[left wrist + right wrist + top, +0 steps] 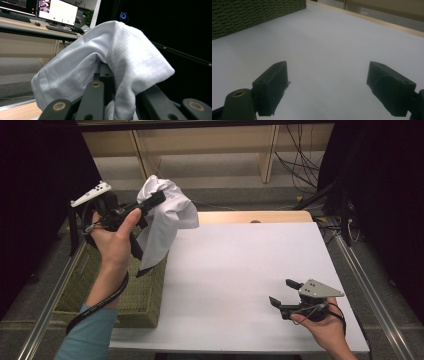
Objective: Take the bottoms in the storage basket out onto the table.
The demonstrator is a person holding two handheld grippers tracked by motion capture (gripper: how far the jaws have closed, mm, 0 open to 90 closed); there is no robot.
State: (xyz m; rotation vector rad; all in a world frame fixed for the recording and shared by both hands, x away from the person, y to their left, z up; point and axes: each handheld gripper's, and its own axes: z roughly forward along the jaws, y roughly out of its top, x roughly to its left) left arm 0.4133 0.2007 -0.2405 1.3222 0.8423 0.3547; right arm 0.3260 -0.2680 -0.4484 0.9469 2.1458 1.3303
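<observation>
White cloth (165, 215) is hanging in the air from the left gripper (156, 199), whose fingers are clamping it tight, up above the woven basket (137, 295) at the left edge of the worktop (240, 270). Its folds are draping down toward the basket's rim. The right gripper (284, 292) is resting low on the worktop with its fingers spread wide, gripping nothing.

One white cloth (167, 215) — one basket (135, 295) — two tools.
</observation>
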